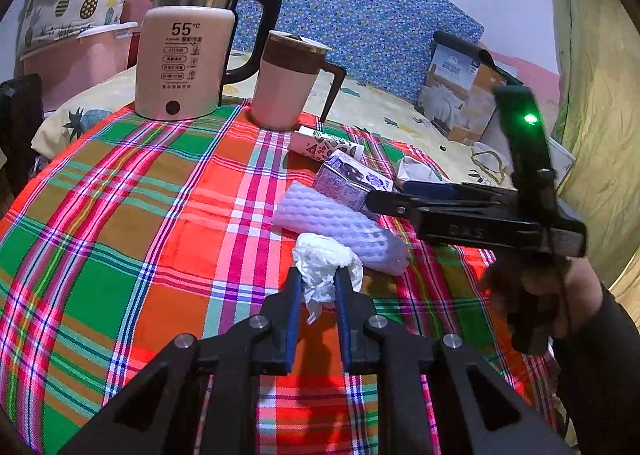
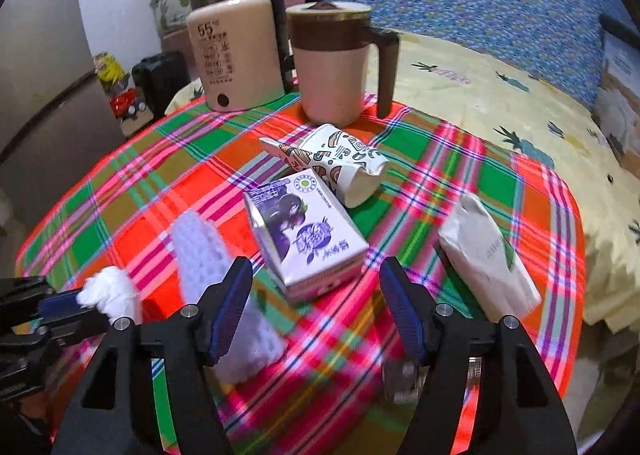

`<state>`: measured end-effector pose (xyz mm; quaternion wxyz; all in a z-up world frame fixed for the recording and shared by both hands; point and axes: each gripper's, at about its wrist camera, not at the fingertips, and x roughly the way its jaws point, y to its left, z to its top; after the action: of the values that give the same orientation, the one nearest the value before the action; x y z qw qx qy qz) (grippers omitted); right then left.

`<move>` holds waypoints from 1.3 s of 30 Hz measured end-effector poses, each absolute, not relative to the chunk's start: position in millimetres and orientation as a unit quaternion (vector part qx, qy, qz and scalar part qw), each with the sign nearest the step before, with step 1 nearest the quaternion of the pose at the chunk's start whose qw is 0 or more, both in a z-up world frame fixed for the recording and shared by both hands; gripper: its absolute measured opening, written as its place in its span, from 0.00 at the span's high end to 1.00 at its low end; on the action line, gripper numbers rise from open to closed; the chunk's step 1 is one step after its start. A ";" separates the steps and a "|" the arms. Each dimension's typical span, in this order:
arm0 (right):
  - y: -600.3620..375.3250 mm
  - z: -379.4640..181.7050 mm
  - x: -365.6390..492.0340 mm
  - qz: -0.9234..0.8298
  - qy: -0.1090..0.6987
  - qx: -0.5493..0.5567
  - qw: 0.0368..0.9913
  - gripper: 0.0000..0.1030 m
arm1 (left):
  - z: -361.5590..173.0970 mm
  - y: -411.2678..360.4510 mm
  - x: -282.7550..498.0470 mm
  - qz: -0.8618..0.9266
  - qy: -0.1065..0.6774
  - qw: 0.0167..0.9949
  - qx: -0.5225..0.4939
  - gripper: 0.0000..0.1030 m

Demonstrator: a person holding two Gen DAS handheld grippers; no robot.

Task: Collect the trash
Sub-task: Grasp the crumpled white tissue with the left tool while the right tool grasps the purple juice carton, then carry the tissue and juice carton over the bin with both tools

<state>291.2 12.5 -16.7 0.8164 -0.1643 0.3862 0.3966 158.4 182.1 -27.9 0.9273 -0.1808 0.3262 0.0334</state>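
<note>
1. Dead centre of the right wrist view, just past the fingertips: purple juice carton, lying flat on the plaid tabletop. Long axis running from upper left to lower right of the frame, so slanted across the gap rather than lined up with it.
2. Right gripper wide apart, nothing between the fingers, carton's near end just ahead of the gap. Looks like the closer tool for that carton by a good bit; probably needs a small twist to square up on the narrow sides.
3. Left gripper clamped on a crumpled white tissue wad, so busy already. Visible at lower left of the right wrist view too, wad sticking out.
4. Other trash nearby: white foam net sleeve just left of the carton, squashed paper cup touching the carton's far end, white tissue pack off to the right, apart from the carton.
5. Containers: kettle and lidded mug upright at the top of the frame, contents not visible. No bin or bag in either view, so drop-off spot unknown.
</note>
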 end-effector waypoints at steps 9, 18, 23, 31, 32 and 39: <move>24.1 -20.0 295.4 0.413 0.399 -0.164 0.802 0.35 | -30.5 185.0 159.4 0.029 0.330 0.925 -0.189 0.84; 14.6 -8.3 275.3 0.413 0.394 -0.139 0.810 0.41 | -30.1 183.6 159.2 0.034 0.332 0.924 -0.187 0.84; -4.6 1.6 268.5 0.394 0.389 -0.108 0.825 0.41 | -28.9 179.4 156.9 0.037 0.333 0.924 -0.182 0.84; -52.9 9.1 238.2 0.359 0.389 -0.059 0.847 0.41 | -19.9 163.9 147.1 0.030 0.332 0.927 -0.173 0.84; -58.4 8.3 233.4 0.355 0.389 -0.056 0.848 0.41 | -18.8 161.5 145.7 0.029 0.332 0.927 -0.172 0.84; -93.6 8.0 198.8 0.328 0.388 -0.033 0.861 0.41 | -8.4 138.2 133.6 0.019 0.336 0.929 -0.156 0.84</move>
<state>198.8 -93.6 8.0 0.8605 -0.0334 0.3883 0.3280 133.6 138.2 -8.4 0.9287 -0.1565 0.3357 0.0190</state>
